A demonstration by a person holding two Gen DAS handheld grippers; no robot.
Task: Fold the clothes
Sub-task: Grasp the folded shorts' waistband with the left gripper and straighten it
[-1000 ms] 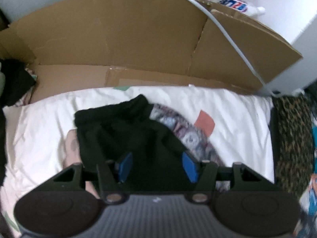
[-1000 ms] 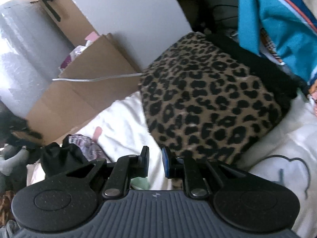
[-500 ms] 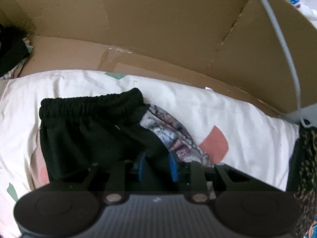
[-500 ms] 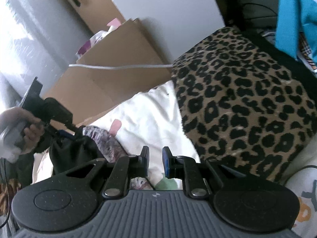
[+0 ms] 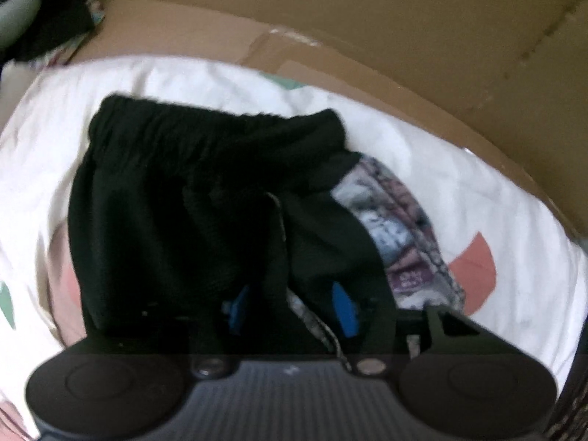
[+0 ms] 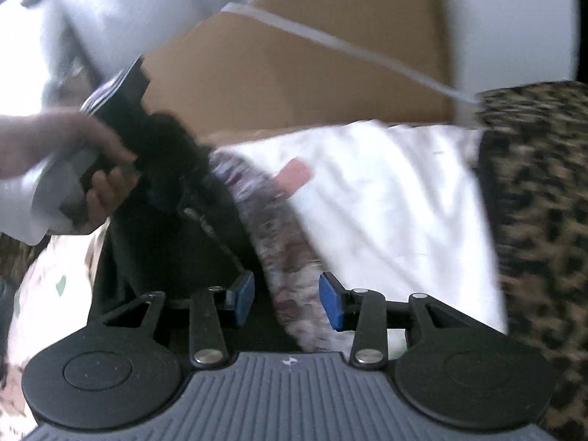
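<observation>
Both tongs gape over black shorts (image 5: 191,205) on the bed (image 5: 477,198): left tongs (image 5: 290,308) straddle fabric, right tongs (image 6: 286,299) near the patterned panel (image 6: 279,242); closing on a hem seems next.

A bed with a white sheet (image 5: 459,198) printed with pink and green shapes is carrying black elastic-waist shorts (image 5: 191,198), lying partly over a grey-purple patterned garment (image 5: 397,235). A leopard-print cushion (image 6: 536,198) is resting at its edge.
</observation>
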